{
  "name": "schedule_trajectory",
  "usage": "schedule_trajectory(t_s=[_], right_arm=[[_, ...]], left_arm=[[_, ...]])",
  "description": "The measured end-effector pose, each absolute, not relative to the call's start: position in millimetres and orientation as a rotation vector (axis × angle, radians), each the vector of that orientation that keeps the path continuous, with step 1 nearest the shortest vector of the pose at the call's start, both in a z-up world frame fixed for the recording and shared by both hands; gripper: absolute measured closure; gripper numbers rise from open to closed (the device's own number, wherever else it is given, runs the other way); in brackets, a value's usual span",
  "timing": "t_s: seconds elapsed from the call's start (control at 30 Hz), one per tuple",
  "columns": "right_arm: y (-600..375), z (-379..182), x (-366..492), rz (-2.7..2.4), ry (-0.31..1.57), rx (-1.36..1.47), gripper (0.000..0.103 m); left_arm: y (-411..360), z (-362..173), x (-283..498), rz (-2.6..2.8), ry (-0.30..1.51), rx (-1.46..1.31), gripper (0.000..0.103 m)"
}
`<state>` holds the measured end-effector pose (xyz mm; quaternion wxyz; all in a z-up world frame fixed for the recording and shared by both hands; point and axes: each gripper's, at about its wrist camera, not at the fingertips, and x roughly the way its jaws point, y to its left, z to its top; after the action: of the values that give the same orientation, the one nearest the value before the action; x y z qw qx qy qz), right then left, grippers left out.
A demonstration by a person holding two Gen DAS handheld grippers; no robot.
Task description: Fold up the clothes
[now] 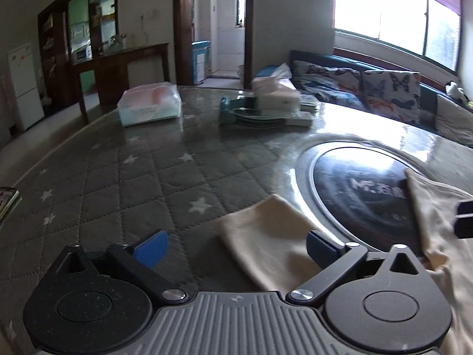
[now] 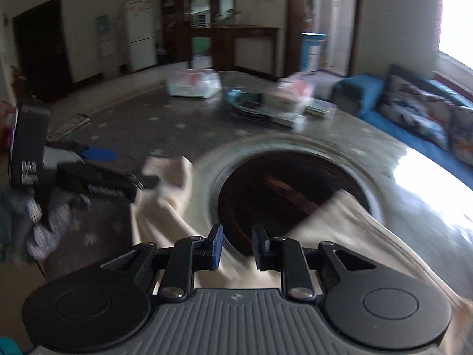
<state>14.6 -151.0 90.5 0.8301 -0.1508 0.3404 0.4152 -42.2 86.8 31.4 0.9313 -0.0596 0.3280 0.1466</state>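
Both grippers over cream garment (image 1: 266, 236): left gripper (image 1: 236, 245) wide apart, right gripper (image 2: 236, 248) narrow, grip unclear w/ blur

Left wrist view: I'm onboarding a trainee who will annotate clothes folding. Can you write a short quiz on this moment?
1. True or false: the left gripper stands wide open.
2. The cream garment partly covers which? A: round black hob. B: tissue pack. C: stack of plates.
3. Fill in: the quilted table cover is patterned with white ____.
Key: 1 true; 2 A; 3 stars.
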Motion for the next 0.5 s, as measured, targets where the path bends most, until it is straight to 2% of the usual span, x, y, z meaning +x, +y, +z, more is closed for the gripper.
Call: schedule_trajectory(t_s=[0.17,0.23,0.37,0.43,0.5], right_arm=[[-93.8,76.3,44.6,0.966,0.776,-0.309,0.083],[-76.3,67.8,53.5,0.989,0.805,-0.302,0.083],[-51.3,53.6,64.2,1.016,0.841,-0.296,0.083],[-42.6,48.0,66.4,1.028,0.855,-0.299,0.083],[-34.8,42.6,67.3,1.03,0.864,-0.311,0.083]], left_arm=[[99.5,25.3,-29.9,0.286,0.692,-0.159,0.028],[102.9,22.3,-28.0,0.278,0.704,-0.169,0.042],[105.4,20.1,-32.8,0.27,0.684,-0.154,0.056],[108.3,20.0,-34.6,0.258,0.675,-0.161,0.074],[110.8,20.5,-36.2,0.25,0.671,-0.173,0.083]])
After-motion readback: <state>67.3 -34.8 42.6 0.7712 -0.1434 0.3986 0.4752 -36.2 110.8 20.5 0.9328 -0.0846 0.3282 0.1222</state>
